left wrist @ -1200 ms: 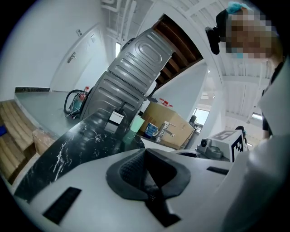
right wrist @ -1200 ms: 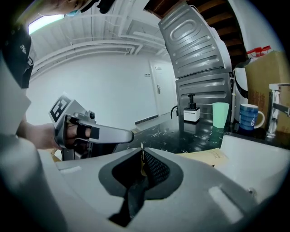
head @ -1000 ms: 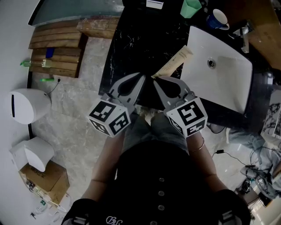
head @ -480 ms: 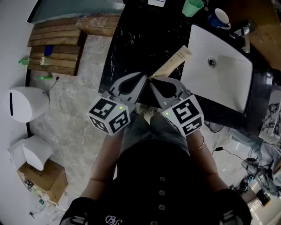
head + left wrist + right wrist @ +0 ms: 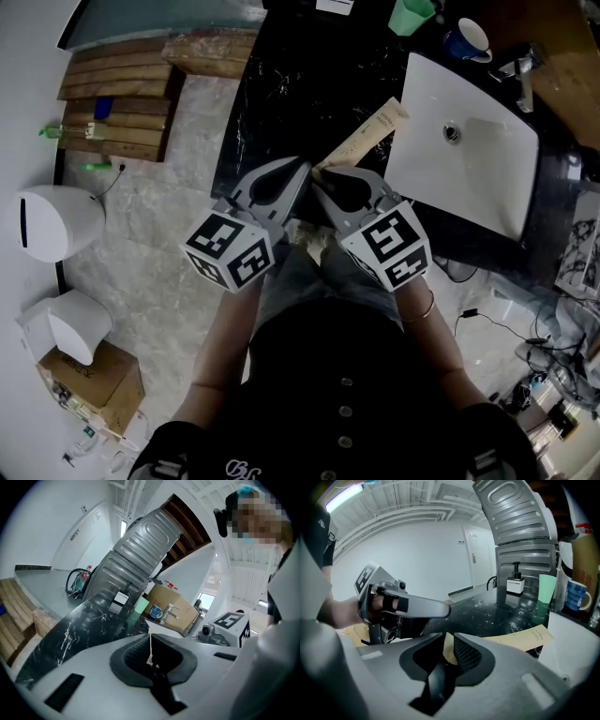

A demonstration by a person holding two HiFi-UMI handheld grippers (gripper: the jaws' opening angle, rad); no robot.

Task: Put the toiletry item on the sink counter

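The toiletry item, a long beige tube [image 5: 366, 134], lies flat on the black marble counter [image 5: 272, 84] just left of the white sink [image 5: 469, 159]. My right gripper [image 5: 319, 174] is at the tube's near end and its jaws are opening. In the right gripper view the tube's near end [image 5: 449, 649] shows in the gap between the pads, which no longer press on it, and the rest of the tube [image 5: 525, 637] lies on the counter. My left gripper [image 5: 298, 169] hovers close beside the right one, shut with nothing in it [image 5: 150, 641].
A green cup [image 5: 408, 17], a blue mug [image 5: 466, 39] and a faucet [image 5: 521, 75] stand behind the sink. A white dispenser [image 5: 515, 584] stands at the counter's far end. A wooden slat mat [image 5: 117, 108] and a white bin [image 5: 56, 225] are on the floor to the left.
The right gripper's jaws have parted off the tube's near end and the gripper has shifted slightly left. The tube stays lying on the counter. The left gripper has barely moved.
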